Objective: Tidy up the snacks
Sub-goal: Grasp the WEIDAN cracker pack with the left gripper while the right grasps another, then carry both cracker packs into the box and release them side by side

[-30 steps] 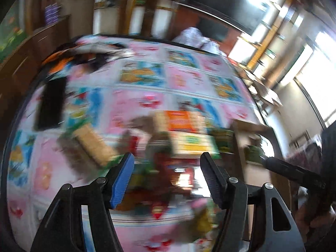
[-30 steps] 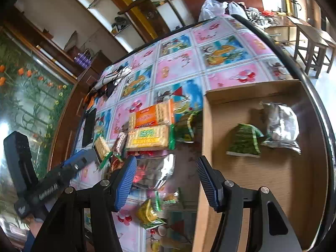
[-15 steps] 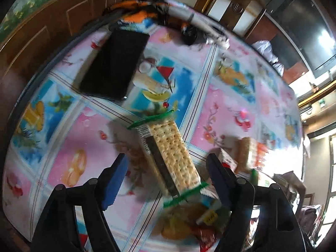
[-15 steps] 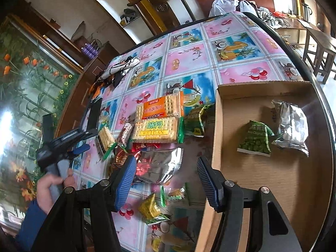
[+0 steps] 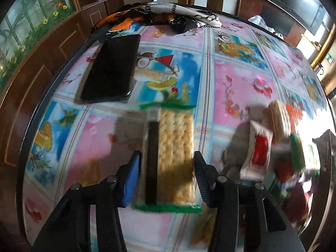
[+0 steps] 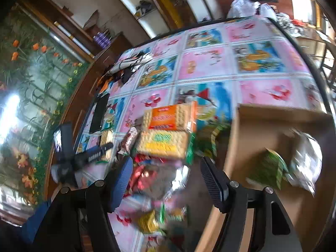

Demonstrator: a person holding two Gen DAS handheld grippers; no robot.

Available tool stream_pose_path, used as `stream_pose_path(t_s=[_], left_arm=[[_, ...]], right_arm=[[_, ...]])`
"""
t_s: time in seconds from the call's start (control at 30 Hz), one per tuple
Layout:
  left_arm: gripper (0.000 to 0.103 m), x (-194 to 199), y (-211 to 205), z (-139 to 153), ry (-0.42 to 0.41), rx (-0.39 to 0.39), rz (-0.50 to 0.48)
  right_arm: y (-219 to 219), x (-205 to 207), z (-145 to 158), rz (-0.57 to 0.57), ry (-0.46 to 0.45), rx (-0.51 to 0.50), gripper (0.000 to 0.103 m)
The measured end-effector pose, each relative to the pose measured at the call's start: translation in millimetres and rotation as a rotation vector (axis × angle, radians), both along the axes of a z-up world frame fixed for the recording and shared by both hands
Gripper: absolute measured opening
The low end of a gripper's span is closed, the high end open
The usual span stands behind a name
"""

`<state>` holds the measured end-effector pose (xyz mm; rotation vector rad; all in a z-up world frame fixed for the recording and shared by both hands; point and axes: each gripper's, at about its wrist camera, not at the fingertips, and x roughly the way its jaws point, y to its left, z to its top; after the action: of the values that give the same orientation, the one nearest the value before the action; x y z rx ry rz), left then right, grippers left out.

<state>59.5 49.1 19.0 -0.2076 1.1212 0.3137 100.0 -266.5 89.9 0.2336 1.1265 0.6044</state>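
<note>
The left tongs (image 5: 166,176) now sit low over the cracker pack (image 5: 172,153), one pad on each long side of it. A second ago they were high up over the whole snack pile – now they have dropped down onto this one pack and the jaws are closing on it. The pads look just beside the wrapper; I cannot tell if they press it yet, so it is not picked up. The pack lies flat on the picture tablecloth (image 5: 237,84), with a black phone (image 5: 111,71) at about 11 o'clock from it and a red-and-white snack (image 5: 258,153) at 3 o'clock.

The right tongs (image 6: 166,180) hang over the shiny bag (image 6: 163,176) in the pile, and their jaws are opening, with nothing held. They have slid a little sideways. The cardboard box (image 6: 273,117) is at 3 o'clock from them, with a green pack (image 6: 271,170) and a silver pack (image 6: 308,159) already inside – so the crackers likely go there next.
</note>
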Motion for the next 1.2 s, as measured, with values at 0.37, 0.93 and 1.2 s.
stream_pose_path(t_s=[0.37,0.93,1.2], left_arm=[[0.048,-32.0,4.6,1.4,0.014,-0.010,-0.003],[0.050,-34.2,3.7,0.7,0.006,-0.014,-0.046],[0.047,-34.9,2.6,-0.3,-0.032,0.013,-0.083]], right_arm=[[59.3,75.1,-71.7,0.078,0.175,-0.041,0.074],[95.9,44.5,-68.0,0.436,0.014,-0.295,0.079],[101.1,36.5,-74.6,0.423,0.031,-0.271,0.051]])
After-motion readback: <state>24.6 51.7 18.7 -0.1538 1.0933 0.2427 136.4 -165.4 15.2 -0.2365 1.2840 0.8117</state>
